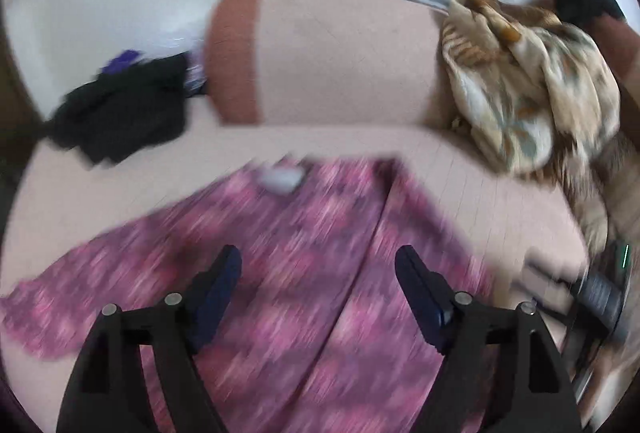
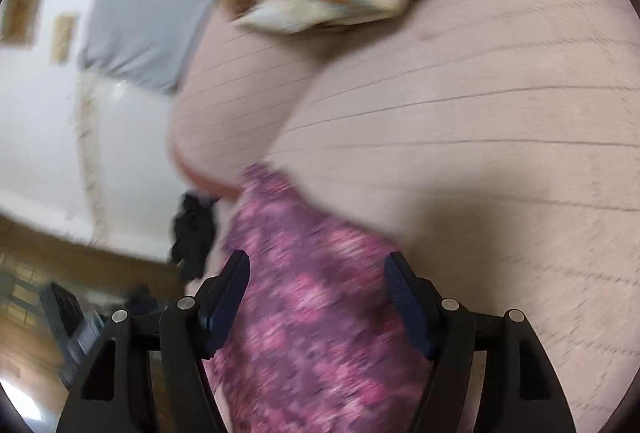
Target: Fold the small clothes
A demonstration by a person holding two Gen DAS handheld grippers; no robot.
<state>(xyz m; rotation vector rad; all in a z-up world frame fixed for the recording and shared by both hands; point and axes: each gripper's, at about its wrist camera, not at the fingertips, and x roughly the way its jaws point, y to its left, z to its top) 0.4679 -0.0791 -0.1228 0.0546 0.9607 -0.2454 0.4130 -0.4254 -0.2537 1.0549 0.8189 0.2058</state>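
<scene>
Both tongs gape wide, empty: left gripper [image 1: 318, 269], right gripper [image 2: 316, 273] over pink garment [image 1: 304, 273] at frame bottom; fold apparently just laid; next needs fresh grab.

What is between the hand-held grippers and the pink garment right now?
Nothing visible. The left hand-held gripper and right hand-held gripper both hang open directly over the pink garment. The black clothes and patterned cloth lie off to the sides.
</scene>
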